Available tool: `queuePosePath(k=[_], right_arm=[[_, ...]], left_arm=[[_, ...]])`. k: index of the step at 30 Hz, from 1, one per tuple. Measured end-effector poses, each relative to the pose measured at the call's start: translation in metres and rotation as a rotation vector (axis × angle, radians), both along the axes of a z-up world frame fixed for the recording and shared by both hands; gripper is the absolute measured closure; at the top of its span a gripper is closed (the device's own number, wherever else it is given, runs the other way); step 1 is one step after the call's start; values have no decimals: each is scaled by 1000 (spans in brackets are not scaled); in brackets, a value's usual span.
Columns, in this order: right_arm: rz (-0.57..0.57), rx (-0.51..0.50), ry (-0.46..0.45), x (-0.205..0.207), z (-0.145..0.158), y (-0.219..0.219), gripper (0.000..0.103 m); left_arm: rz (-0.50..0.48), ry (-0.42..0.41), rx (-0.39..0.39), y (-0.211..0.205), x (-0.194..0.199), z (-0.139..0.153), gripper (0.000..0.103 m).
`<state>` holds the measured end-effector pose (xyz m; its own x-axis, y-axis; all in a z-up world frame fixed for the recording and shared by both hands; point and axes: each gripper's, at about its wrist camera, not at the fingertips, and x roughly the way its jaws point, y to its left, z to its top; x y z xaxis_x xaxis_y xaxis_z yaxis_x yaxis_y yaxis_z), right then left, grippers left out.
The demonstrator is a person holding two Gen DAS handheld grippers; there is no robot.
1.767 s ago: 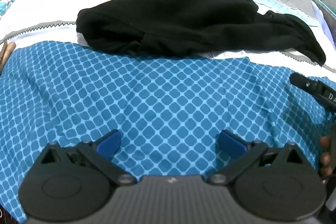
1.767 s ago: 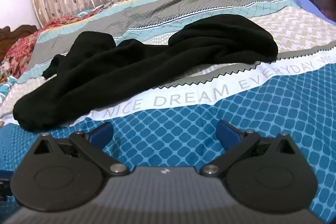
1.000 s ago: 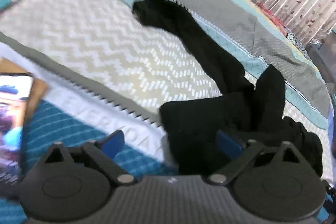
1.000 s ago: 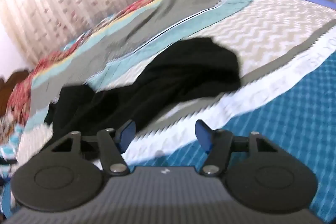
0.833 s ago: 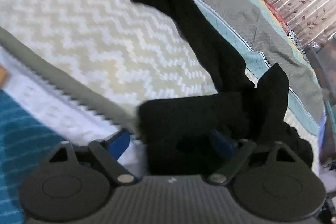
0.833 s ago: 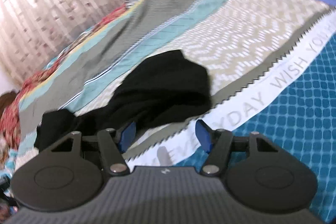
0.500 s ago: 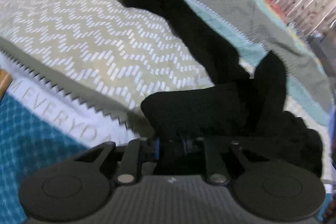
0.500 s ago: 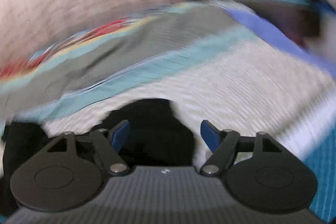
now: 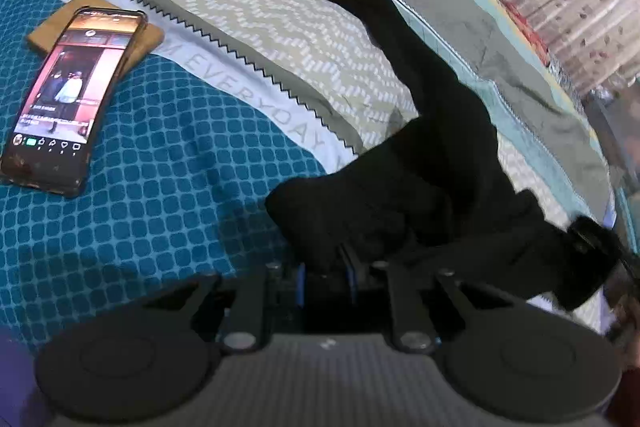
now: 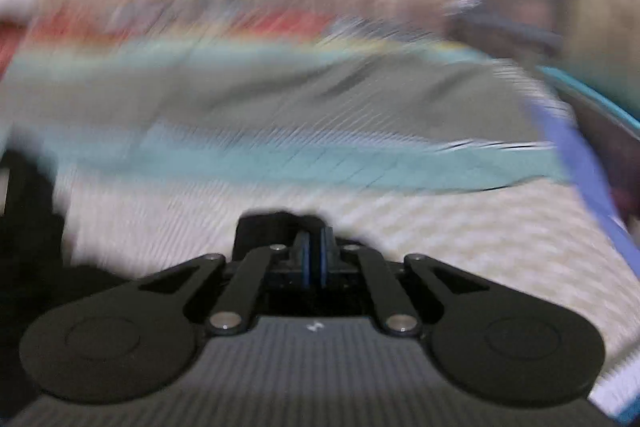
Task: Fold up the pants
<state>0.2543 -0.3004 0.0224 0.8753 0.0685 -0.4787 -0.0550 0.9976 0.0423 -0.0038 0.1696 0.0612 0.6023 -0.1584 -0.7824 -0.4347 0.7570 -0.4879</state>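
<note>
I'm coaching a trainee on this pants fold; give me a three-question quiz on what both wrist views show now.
1. True or false: the left gripper is shut on the black pants.
2. What lies on the blue patterned part of the bedspread, left of the pants? A) phone B) book C) remote
3. What does the right gripper pinch?

Key: 1 true. 2 A, the phone. 3 Black fabric, seemingly the pants; that view is blurred.

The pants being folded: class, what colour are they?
Plain black. The pants show best in the left wrist view, lying across the patterned bedspread.
</note>
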Motion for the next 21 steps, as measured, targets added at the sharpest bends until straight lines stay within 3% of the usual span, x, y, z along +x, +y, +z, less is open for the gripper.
queuePosePath(k=[5,8,11,12,15,16,18,19,21], right_arm=[[-349,101,-99,-44,38,-124,97],[-464,171,-105,-83,39,-168,97],[-543,183,-102,-129,30,-196,97],[-551,196,-85,-127,30,-193,97],[-594,228,18,-142,0,-192,96],[-613,218,63,-144,-11,-193,93],[-688,229,144,-155,-36,-199,57],[-746,271,149,-162,-40,-205,30],[-873,402,96,-186,-44,-218,33]], left_arm=[[18,-81,59,0,-13,24,87],[54,-100,82,12,-29,34,87],[82,-94,76,20,-46,35,87],[76,-83,83,19,-51,32,87],[17,-1,116,4,-58,12,81],[-2,31,129,0,-62,6,79],[1,32,141,1,-75,2,77],[20,-1,128,7,-84,6,74],[95,-84,102,25,-100,18,75]])
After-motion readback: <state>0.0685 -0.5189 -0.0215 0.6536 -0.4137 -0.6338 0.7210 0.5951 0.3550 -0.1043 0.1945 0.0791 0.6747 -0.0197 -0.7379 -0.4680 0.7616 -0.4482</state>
